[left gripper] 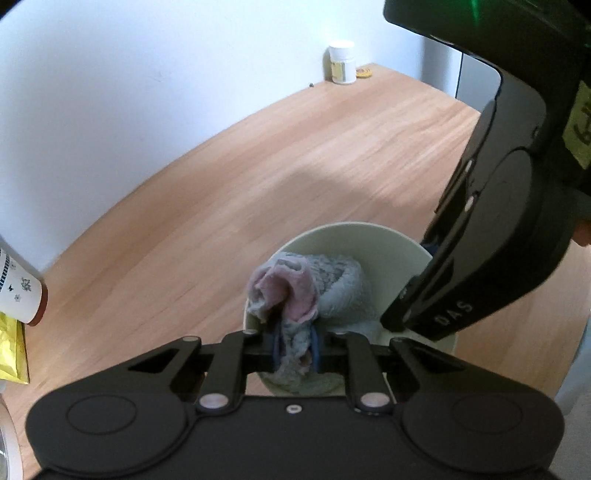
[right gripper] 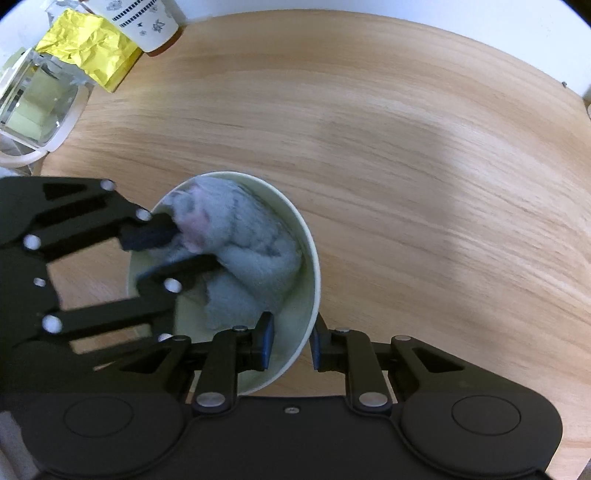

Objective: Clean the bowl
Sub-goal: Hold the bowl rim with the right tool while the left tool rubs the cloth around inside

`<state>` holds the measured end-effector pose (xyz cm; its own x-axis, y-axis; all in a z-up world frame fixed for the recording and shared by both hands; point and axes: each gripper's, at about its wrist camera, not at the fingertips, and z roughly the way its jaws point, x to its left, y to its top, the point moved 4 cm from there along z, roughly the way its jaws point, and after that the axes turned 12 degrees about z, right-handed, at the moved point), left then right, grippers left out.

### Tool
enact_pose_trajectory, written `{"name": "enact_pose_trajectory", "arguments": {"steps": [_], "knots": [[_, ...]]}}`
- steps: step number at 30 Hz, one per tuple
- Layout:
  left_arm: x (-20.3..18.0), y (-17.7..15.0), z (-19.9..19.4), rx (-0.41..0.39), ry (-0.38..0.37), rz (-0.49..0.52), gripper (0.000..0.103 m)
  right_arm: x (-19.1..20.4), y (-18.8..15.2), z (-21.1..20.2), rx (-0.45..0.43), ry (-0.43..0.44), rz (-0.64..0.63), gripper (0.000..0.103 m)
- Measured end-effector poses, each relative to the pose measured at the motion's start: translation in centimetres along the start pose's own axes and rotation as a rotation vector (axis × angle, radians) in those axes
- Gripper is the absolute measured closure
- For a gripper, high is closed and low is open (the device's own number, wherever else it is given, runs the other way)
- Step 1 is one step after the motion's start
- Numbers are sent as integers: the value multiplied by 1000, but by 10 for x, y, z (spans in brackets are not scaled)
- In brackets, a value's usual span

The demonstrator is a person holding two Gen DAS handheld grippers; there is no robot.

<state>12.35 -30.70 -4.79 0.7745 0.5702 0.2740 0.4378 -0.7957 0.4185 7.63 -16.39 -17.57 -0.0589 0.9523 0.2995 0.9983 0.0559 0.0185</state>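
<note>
A pale green bowl stands on the wooden table; it also shows in the right wrist view. A grey and pink cloth is bunched inside it, seen too in the right wrist view. My left gripper is shut on the cloth and holds it inside the bowl; it appears from the left in the right wrist view. My right gripper is shut on the bowl's near rim, one finger inside the wall and one outside. Its body fills the right of the left wrist view.
A white patterned cup, a crumpled yellow wrapper and a clear glass jug stand at the table's far left. A small white-lidded jar stands by the wall. The wooden table spreads around the bowl.
</note>
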Motion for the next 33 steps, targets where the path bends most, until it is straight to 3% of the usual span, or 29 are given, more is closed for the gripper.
{"name": "enact_pose_trajectory", "arguments": {"steps": [22, 33], "knots": [[-6, -2, 15, 24, -15, -1, 90, 4, -7, 2, -2, 12, 11, 78], [-13, -7, 15, 24, -50, 56, 89, -2, -2, 7, 41, 54, 99, 78]]}}
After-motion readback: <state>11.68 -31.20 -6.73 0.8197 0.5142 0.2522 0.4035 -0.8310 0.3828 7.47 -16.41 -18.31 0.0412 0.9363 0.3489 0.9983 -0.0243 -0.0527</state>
